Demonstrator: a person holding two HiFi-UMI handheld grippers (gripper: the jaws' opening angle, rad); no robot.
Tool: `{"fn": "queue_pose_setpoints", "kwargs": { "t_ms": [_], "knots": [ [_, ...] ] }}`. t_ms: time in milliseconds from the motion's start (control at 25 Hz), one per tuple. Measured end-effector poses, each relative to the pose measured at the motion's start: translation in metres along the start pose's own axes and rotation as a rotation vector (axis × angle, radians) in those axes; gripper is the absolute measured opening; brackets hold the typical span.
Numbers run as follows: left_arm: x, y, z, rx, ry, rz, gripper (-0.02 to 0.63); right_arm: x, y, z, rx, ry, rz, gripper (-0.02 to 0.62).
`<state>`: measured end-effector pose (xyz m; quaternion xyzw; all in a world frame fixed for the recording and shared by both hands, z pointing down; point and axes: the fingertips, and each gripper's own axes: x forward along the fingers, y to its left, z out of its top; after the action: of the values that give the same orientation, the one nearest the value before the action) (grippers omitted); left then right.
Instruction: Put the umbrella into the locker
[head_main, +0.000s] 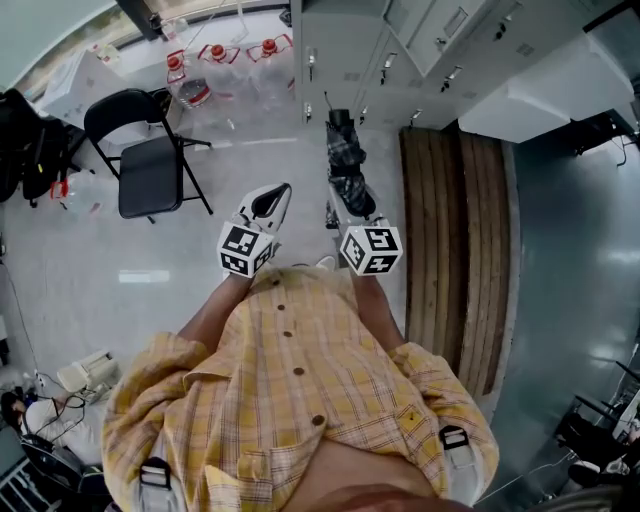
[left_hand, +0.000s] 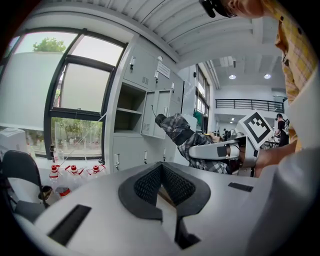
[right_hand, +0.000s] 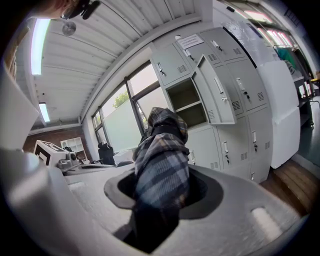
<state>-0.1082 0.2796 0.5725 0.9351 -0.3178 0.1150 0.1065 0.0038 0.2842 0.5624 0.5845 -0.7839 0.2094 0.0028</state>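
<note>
1. The right hand-held gripper is gripping the folded plaid umbrella around its body. The umbrella is therefore sticking out forward along the jaws, with its dark end leading toward the lockers.
2. The umbrella is hanging in the air, well apart from the cabinets and not yet in any compartment. In the head view it is hovering over the floor in front of the locker bank.
3. One locker door is standing swung open, exposing a bare compartment. Judging by where the umbrella is aiming, that opening is serving as the target.
4. The left hand-held gripper is sitting with its jaws together and nothing between them, held just beside the right one. It is probably waiting in reserve, since the door is needing no further pull.
5. Gripping the umbrella low down is leaving most of its length free, which should let that length slide into the compartment before the jaws reach the frame.
6. The next move is likely calling for a step closer and a lift of the leading end. The door edge is posing the main snag risk.
</note>
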Motion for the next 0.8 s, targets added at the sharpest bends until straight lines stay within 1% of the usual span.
{"fn": "queue_pose_setpoints", "kwargs": {
  "t_ms": [120, 280, 440, 680, 800],
  "knots": [
    [0.002, -0.006, 0.0, 0.002, -0.003, 0.037, 0.005, -0.006, -0.006, 0.003, -0.022, -0.006, 0.019, 0.184],
    [0.006, -0.018, 0.002, -0.006, -0.008, 0.065, 0.005, -0.014, -0.014, 0.008, -0.041, -0.013, 0.048, 0.184],
    [0.009, -0.032, 0.004, 0.003, -0.012, 0.068, 0.005, -0.022, -0.023, 0.009, -0.034, -0.022, 0.057, 0.184],
    [0.015, -0.039, -0.002, 0.009, 0.019, 0.072, 0.005, -0.025, -0.033, 0.01, 0.016, -0.023, 0.065, 0.184],
    [0.018, -0.036, -0.004, 0.014, 0.029, 0.069, 0.005, -0.021, -0.037, 0.015, 0.018, -0.032, 0.062, 0.184]
  ]
}}
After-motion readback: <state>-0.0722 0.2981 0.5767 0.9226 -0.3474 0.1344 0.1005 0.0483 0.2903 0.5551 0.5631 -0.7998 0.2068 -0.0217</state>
